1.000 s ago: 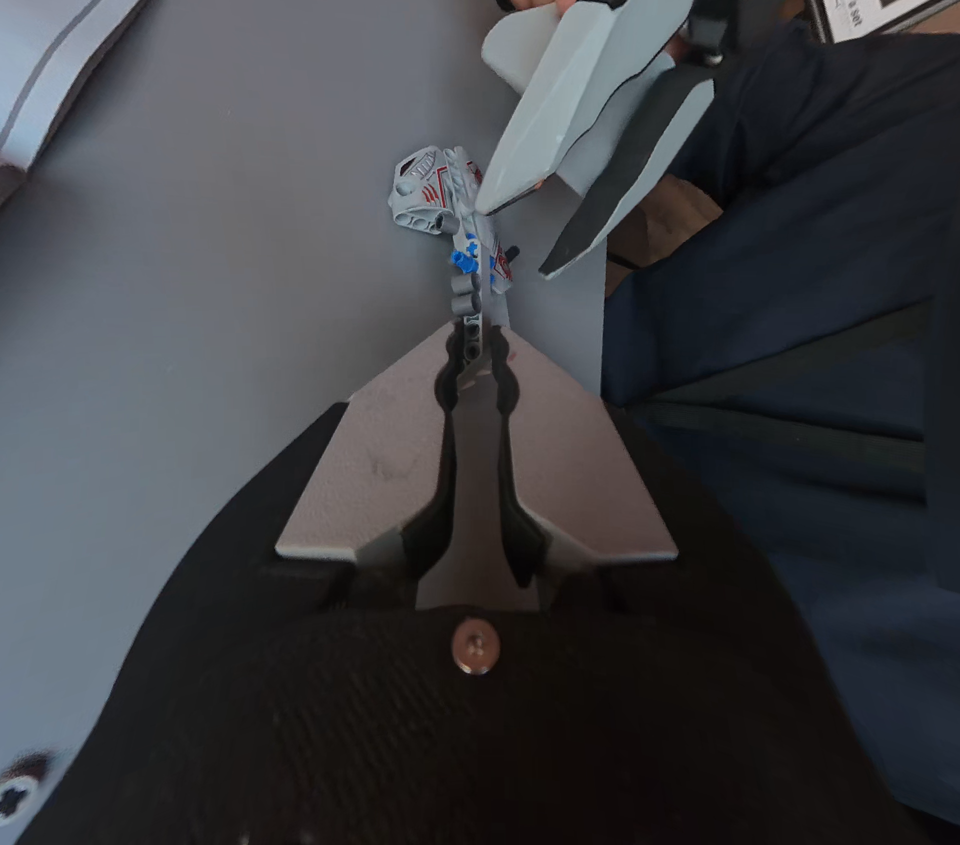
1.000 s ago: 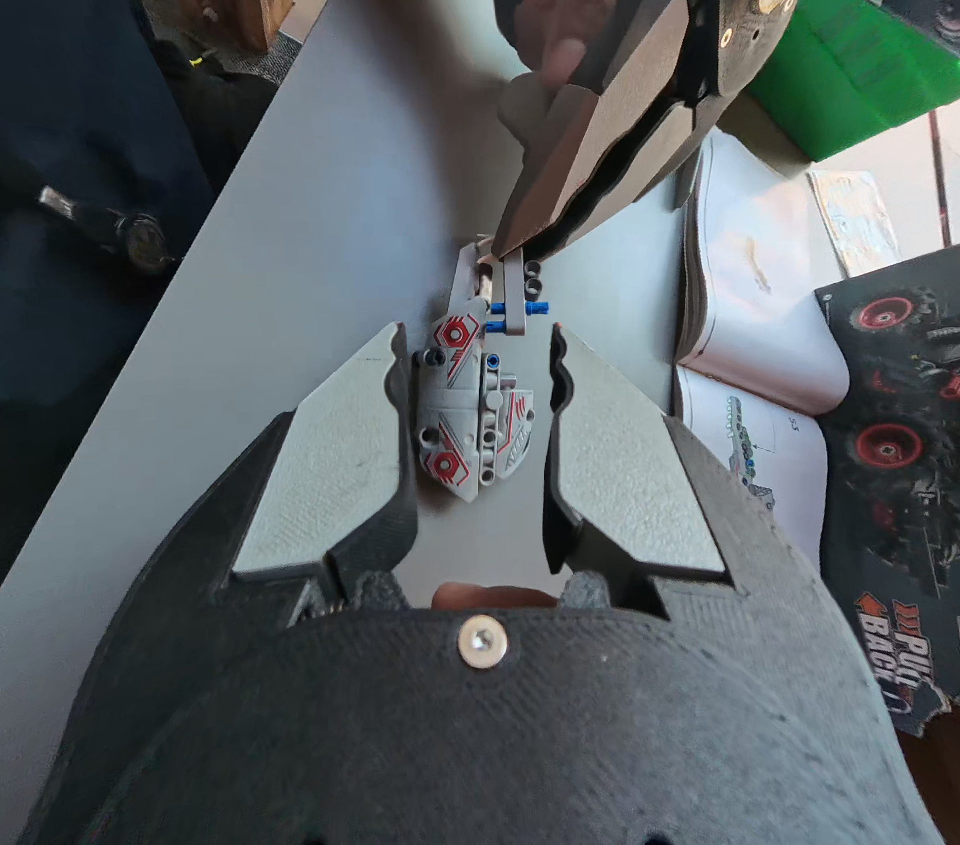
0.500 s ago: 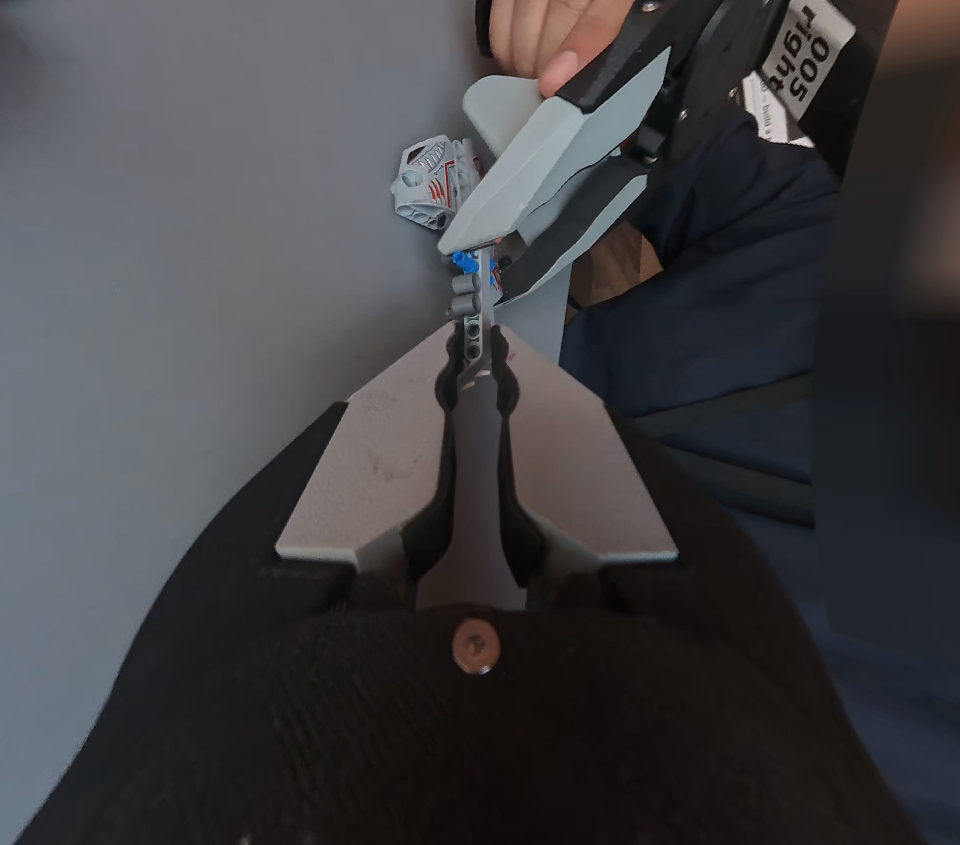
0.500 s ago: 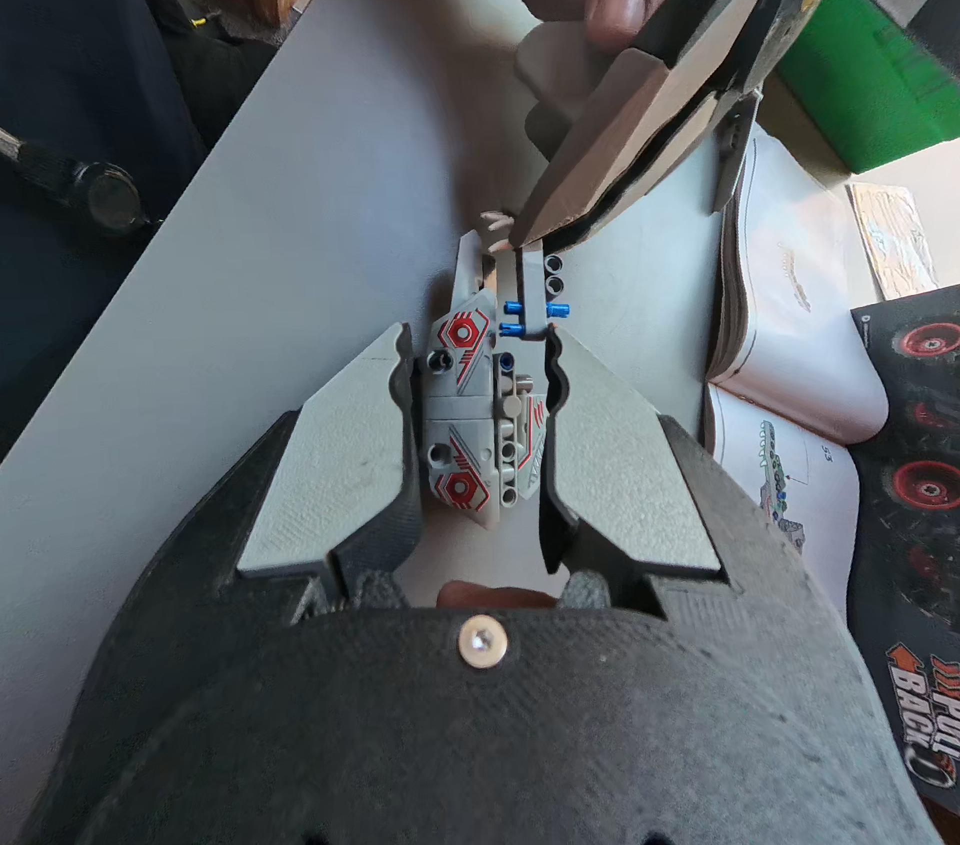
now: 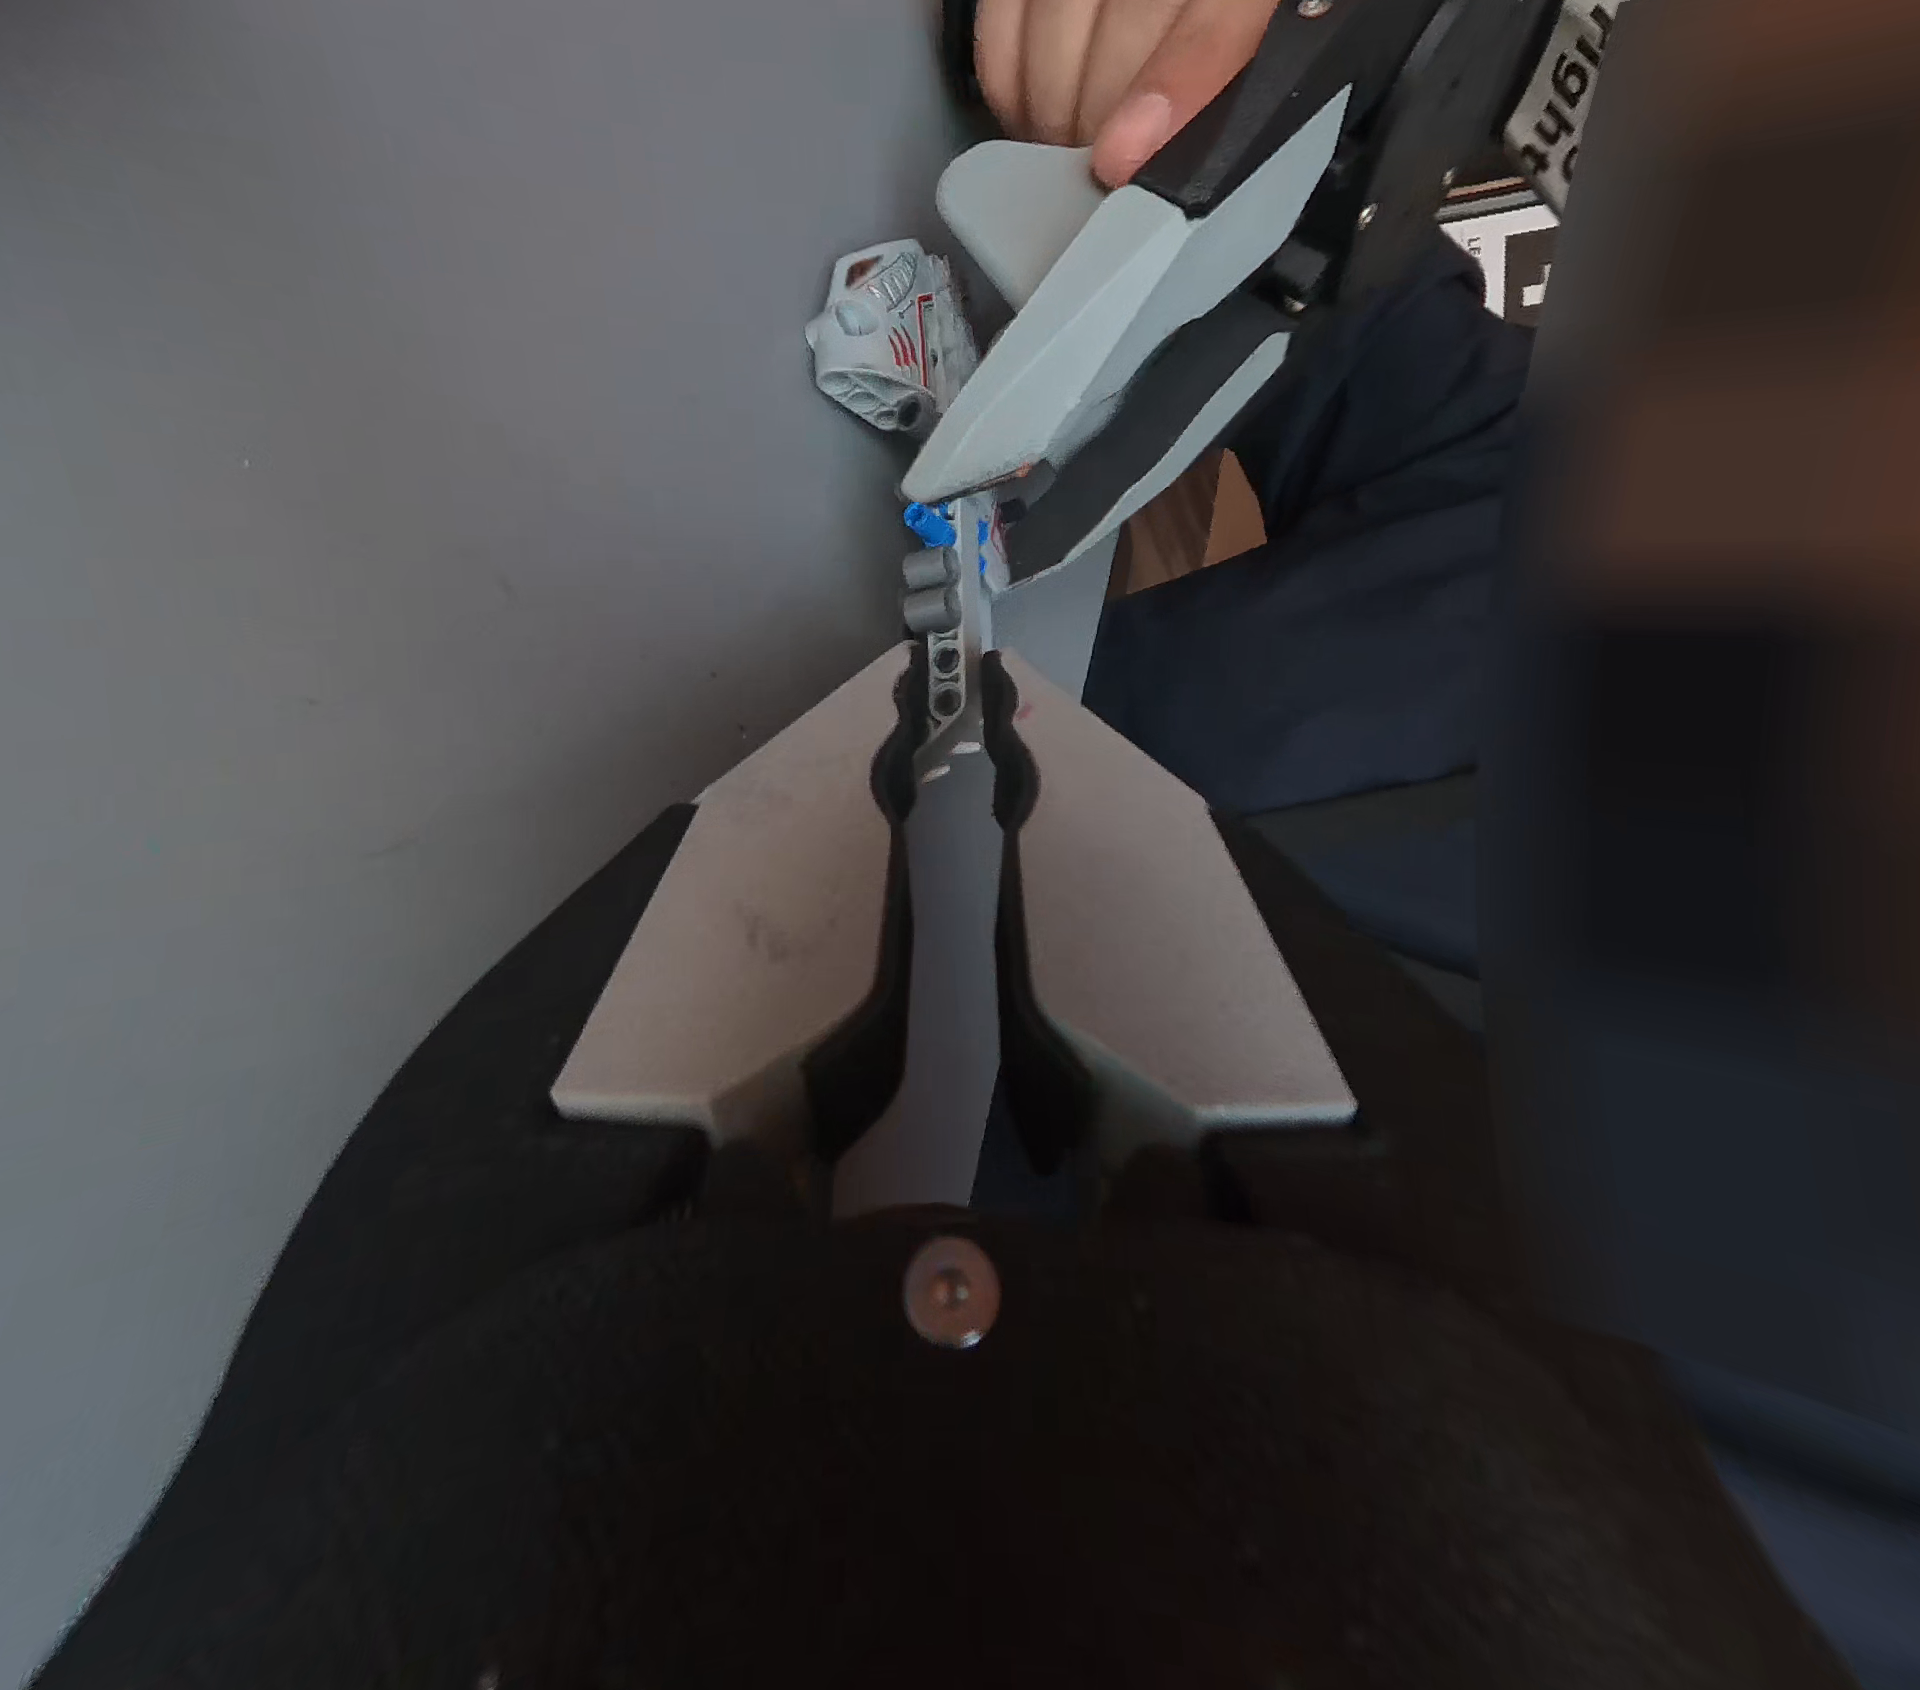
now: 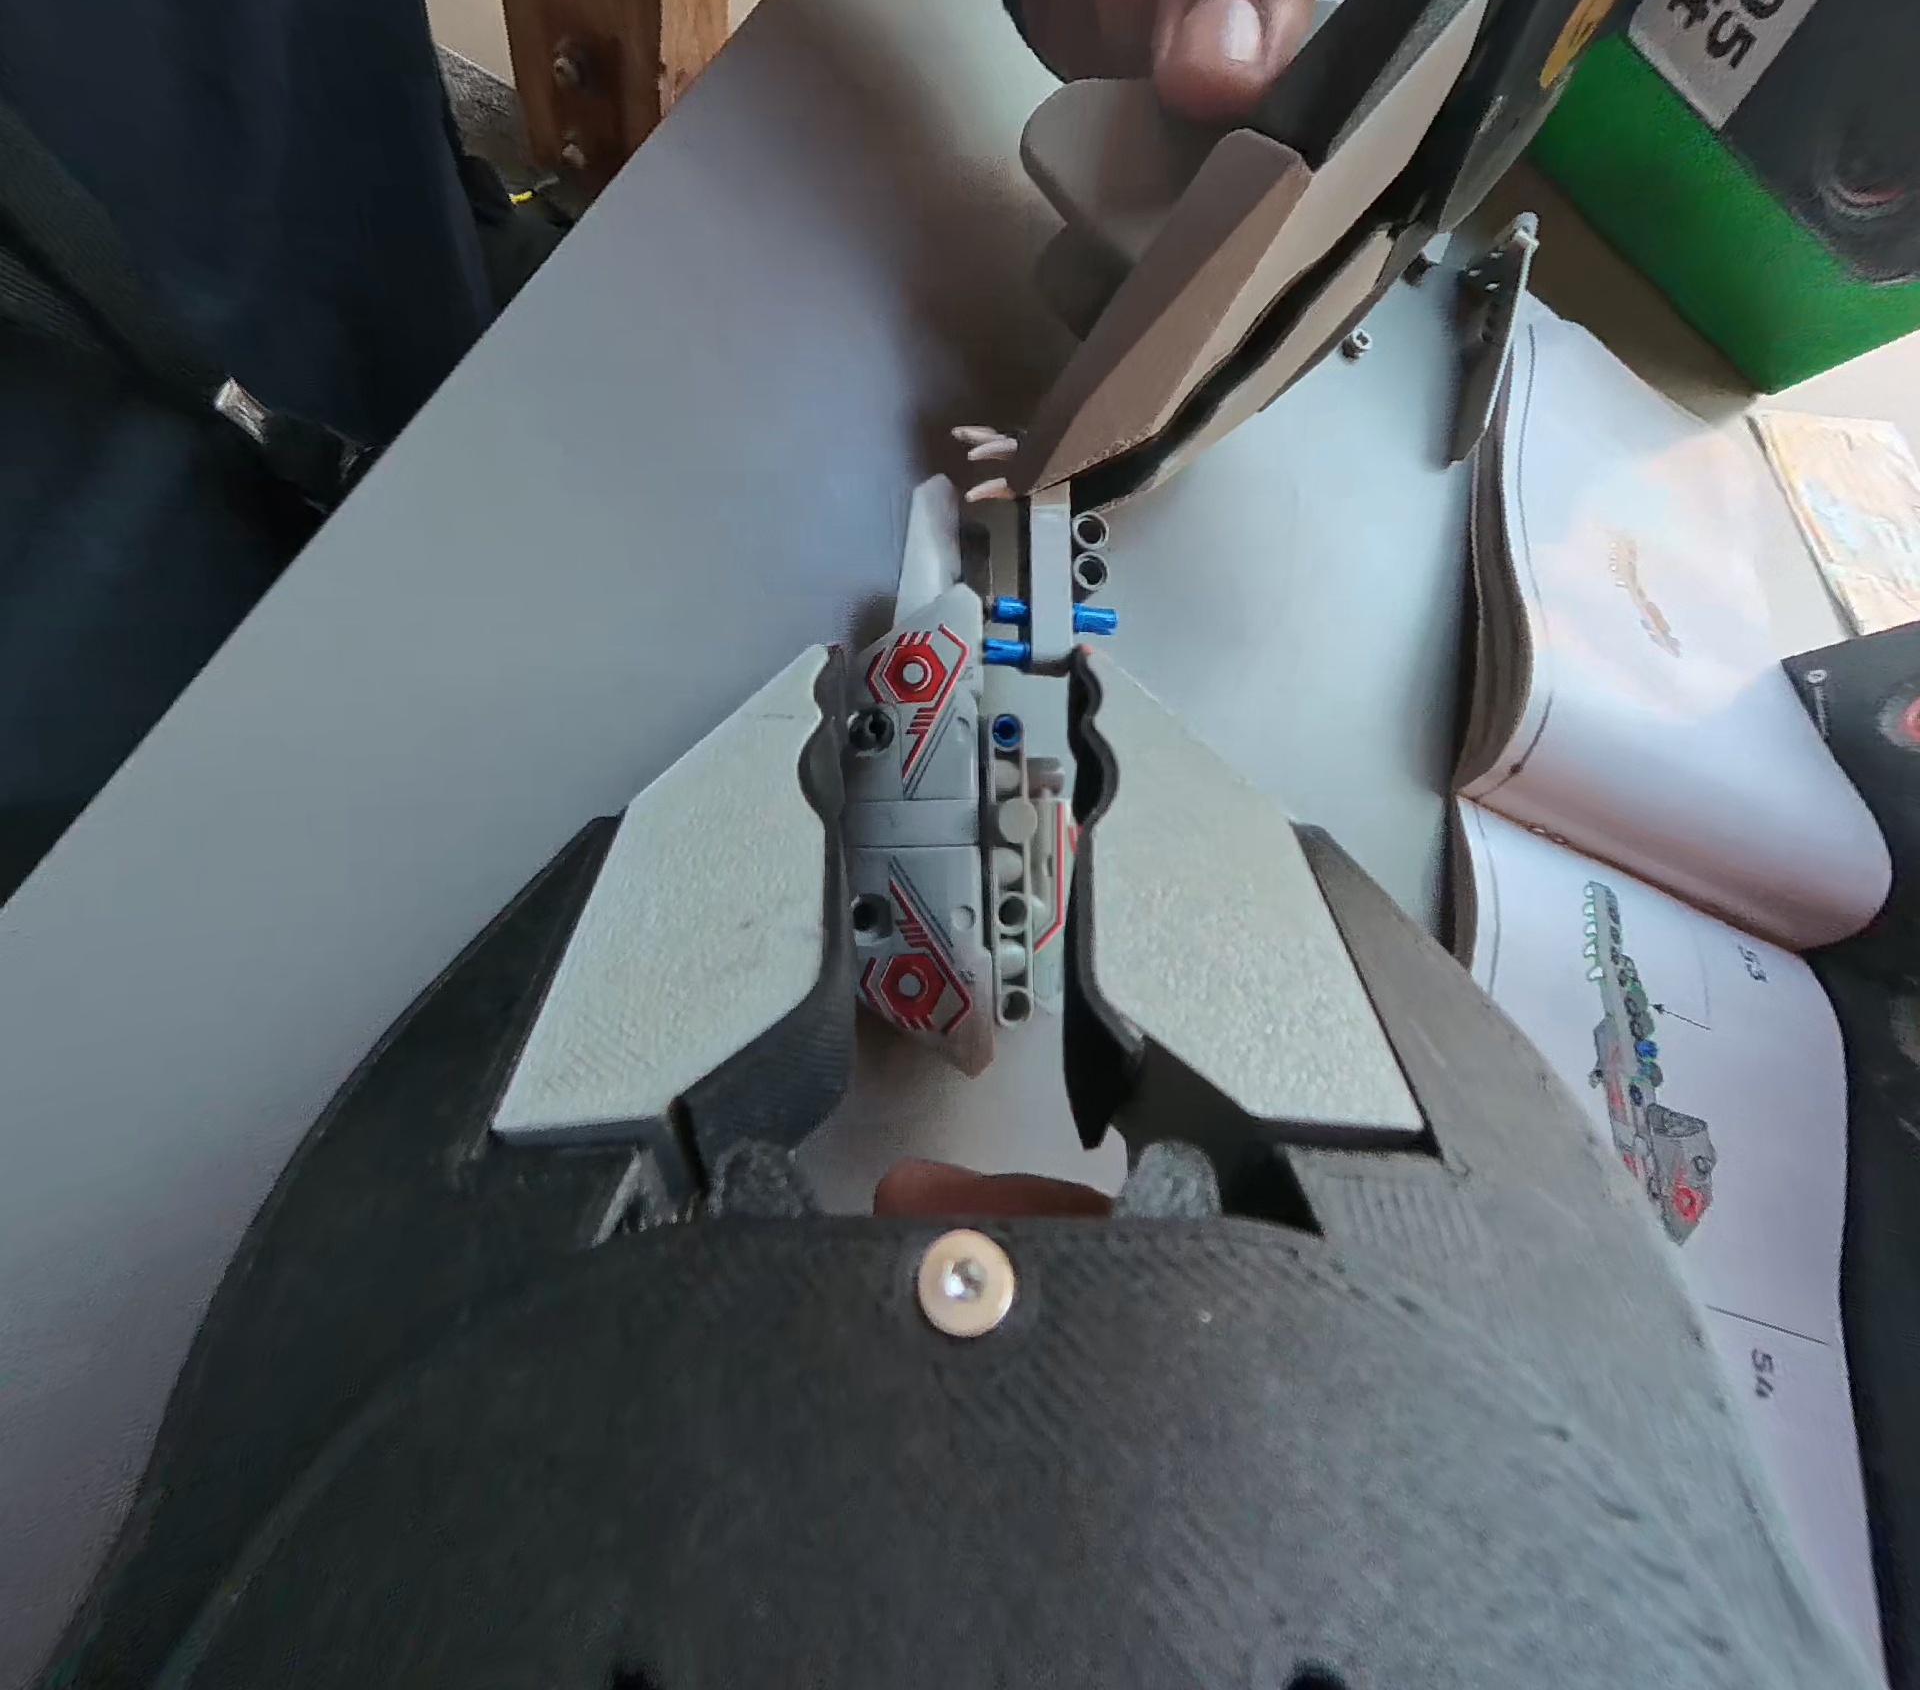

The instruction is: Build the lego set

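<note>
Over the grey table, both grippers grip one lego model.
Left gripper pinches its beam; right gripper, from 6 o'clock, clamps its body.

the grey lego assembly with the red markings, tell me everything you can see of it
The grey lego assembly looks like hard plastic: curved light-grey shell panels printed with red hexagons and stripes, beside a grey holed beam. Blue pins join it to a thin grey beam at its far end. It sits between the fingers of the right gripper, which touch its sides. The left gripper pinches the thin beam's tip. It lies lengthwise over the grey table; whether it rests there is unclear.
</note>
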